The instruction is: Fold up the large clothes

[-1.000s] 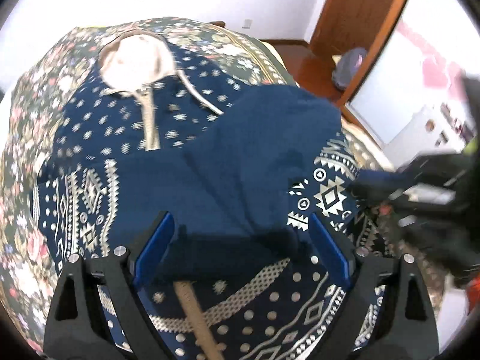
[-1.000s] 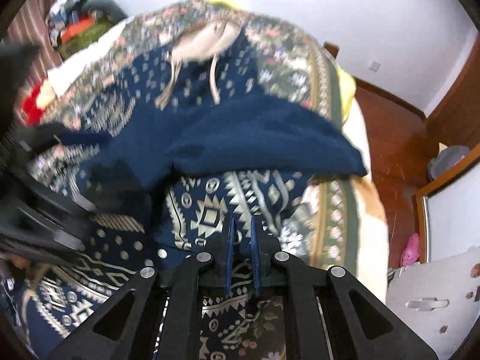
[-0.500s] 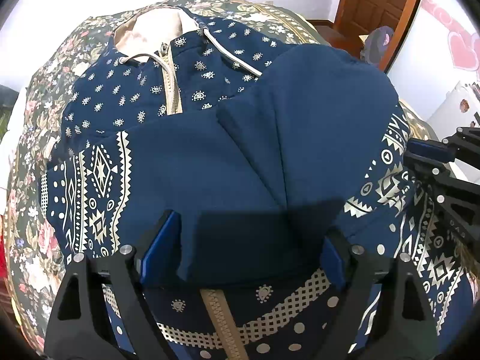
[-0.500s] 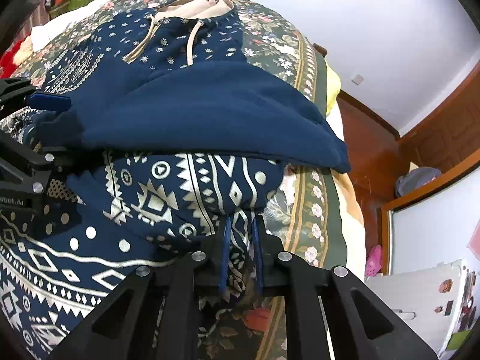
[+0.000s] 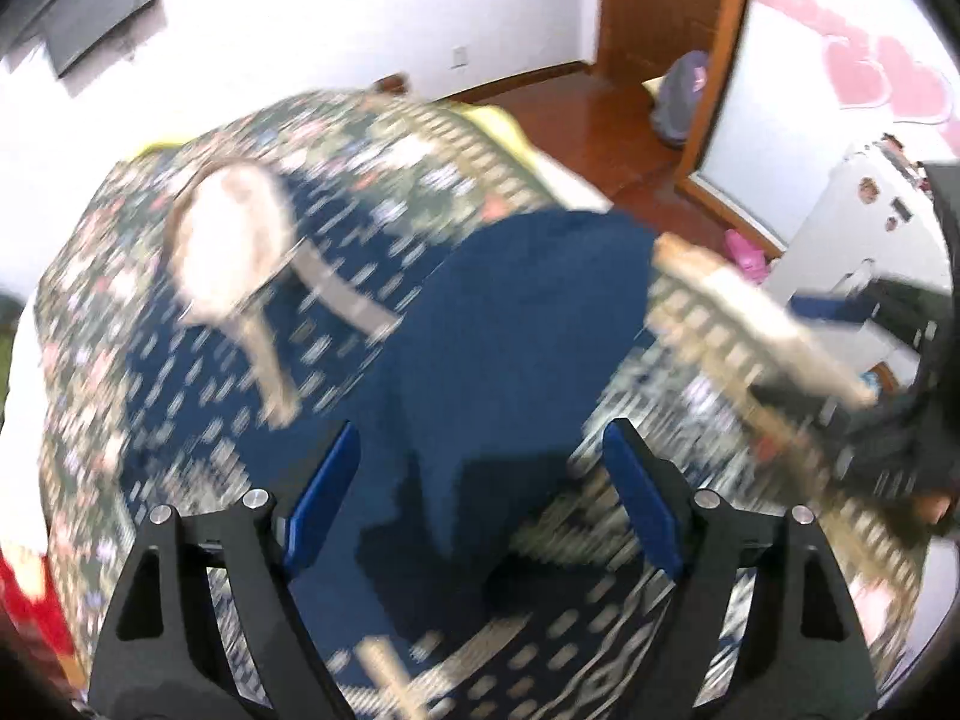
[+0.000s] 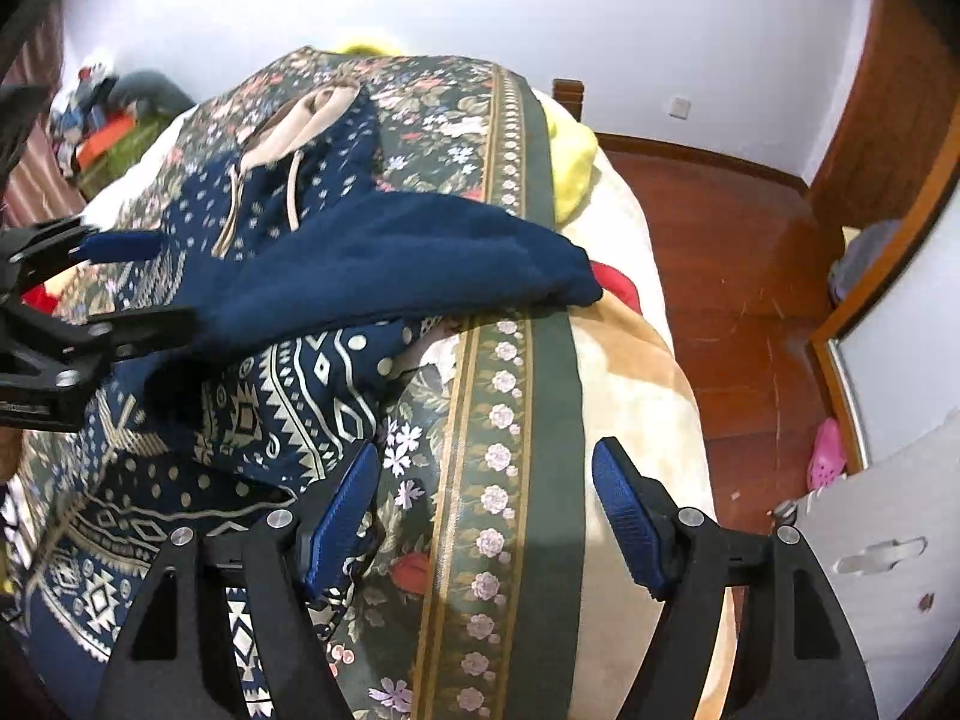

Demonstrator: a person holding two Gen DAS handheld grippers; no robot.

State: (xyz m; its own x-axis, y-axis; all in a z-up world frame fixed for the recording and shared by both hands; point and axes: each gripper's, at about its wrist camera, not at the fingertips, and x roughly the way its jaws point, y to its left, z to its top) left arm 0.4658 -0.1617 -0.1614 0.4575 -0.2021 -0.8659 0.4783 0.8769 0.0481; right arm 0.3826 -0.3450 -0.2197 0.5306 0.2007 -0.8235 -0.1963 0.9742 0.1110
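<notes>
In the right wrist view, the left gripper point(image 6: 114, 282) enters at mid-left, jaws spread, empty. The hoodie point(image 6: 336, 252) lies on the bed point(image 6: 510, 360), filling the left and centre of the frame, its plain navy sleeve point(image 6: 420, 252) folded across the patterned body. At lower centre the right gripper point(image 6: 486, 516) is wide open over the floral bedspread, holding nothing.

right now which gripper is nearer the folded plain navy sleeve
Left. The left gripper hangs open right over the plain navy sleeve; the right gripper is open over the floral bedspread, off to the side.
</notes>
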